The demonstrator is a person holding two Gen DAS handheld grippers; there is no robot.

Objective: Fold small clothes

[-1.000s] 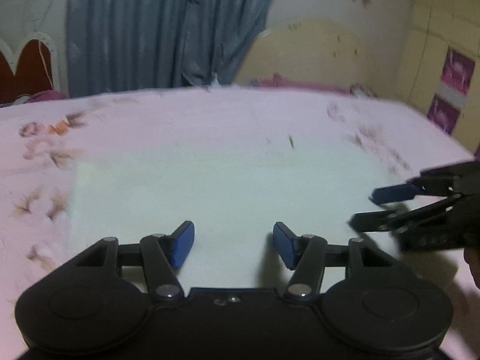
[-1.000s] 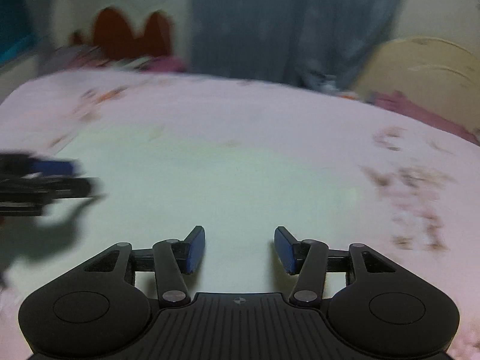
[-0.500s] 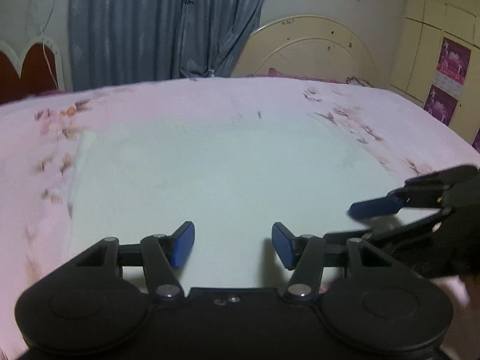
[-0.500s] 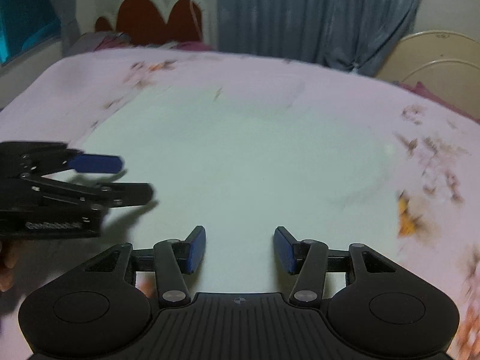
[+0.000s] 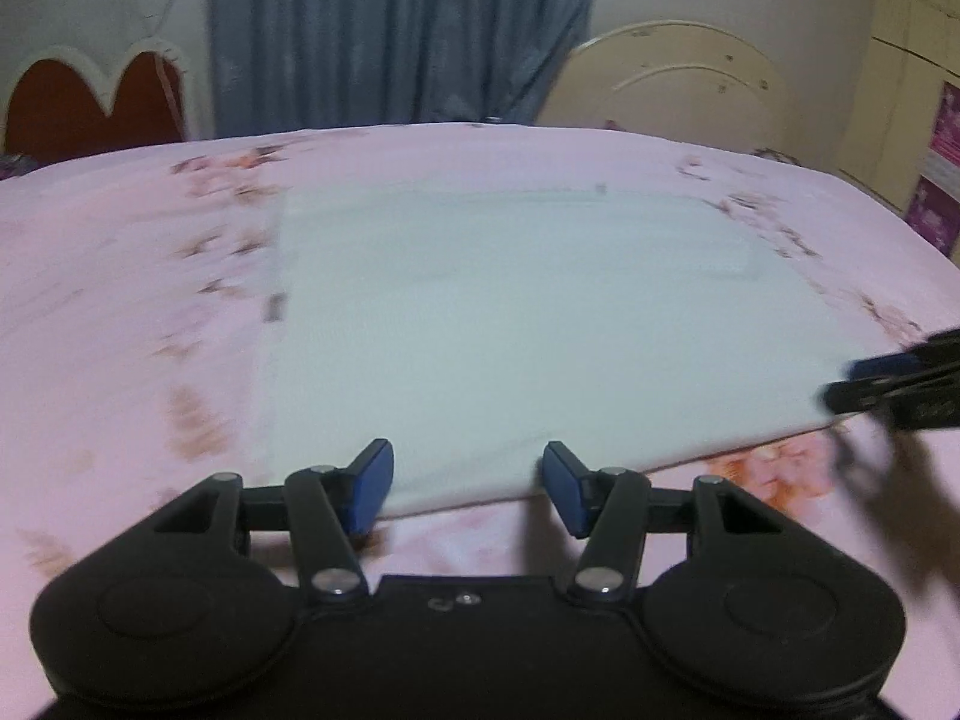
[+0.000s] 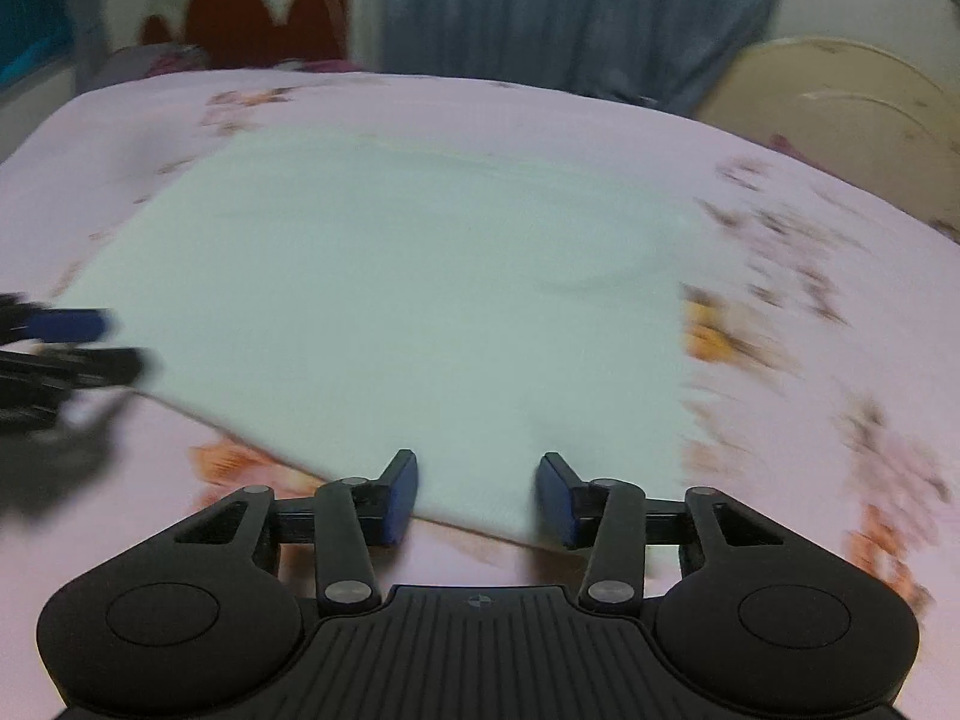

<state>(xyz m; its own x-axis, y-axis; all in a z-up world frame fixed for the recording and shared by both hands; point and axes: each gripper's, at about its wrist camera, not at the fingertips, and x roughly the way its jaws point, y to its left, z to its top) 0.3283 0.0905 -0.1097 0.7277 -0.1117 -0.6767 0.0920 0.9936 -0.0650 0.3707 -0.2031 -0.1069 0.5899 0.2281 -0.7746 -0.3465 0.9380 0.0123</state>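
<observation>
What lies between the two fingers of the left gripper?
The near edge of the white cloth, with pink bedsheet just below it; the left wrist view shows this.

Each black claw (image 5: 467, 489) (image 6: 477, 498) has 2 blue pads (image 5: 372, 489) and silver screws.

The bed (image 5: 120, 276) surface is flat and open on all sides of the pale cloth (image 5: 516, 324), which lies spread flat and offers no raised fold to clear. Bare floral sheet runs along the cloth's left edge, its right edge and its near edge, giving level passage there. The left gripper (image 5: 468, 489) and the right gripper (image 6: 477, 495) both sit at the cloth's near edge, well apart, each intruding at the side of the other's view. The right gripper's jaws have just been closing, with the cloth's near edge between them and not yet pressed. Beyond the far edge of the bed, a blue curtain (image 5: 384, 30), a red scalloped headboard (image 5: 90, 102) and a cream arched board (image 5: 678, 81) close off the far side.
</observation>
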